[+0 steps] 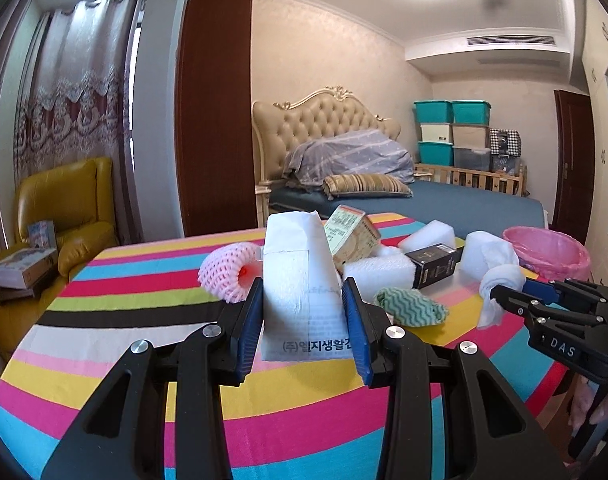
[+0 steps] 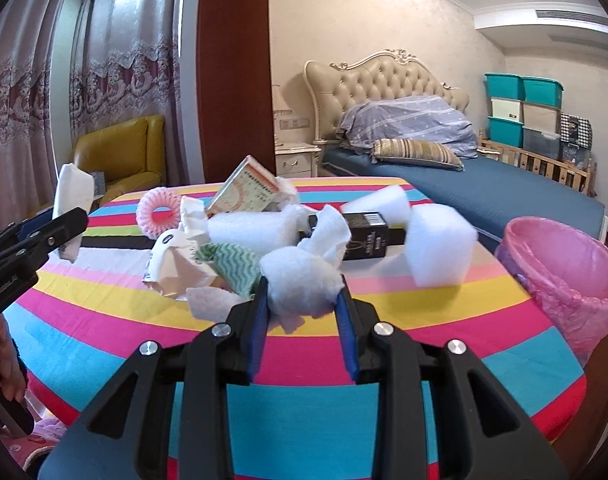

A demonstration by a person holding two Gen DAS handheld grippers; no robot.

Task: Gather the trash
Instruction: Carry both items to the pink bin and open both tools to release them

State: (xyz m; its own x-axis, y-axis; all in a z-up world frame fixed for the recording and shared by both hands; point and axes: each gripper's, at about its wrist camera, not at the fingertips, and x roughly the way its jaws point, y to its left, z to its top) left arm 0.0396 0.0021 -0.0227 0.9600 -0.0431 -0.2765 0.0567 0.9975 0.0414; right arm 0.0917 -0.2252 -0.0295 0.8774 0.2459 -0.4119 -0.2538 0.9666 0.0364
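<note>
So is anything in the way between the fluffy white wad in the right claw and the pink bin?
Nothing visible blocks it. The right gripper holds the white wad above the striped tablecloth, and the pink-lined bin sits off to its right past the table edge. The white foam block stands farther back, off that path.

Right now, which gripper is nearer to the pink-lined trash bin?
Right. The right gripper, shut on a white tissue wad, is beside the pink-lined bin at the table's edge. The left gripper, holding a white paper pack, is farther across the table.
</note>
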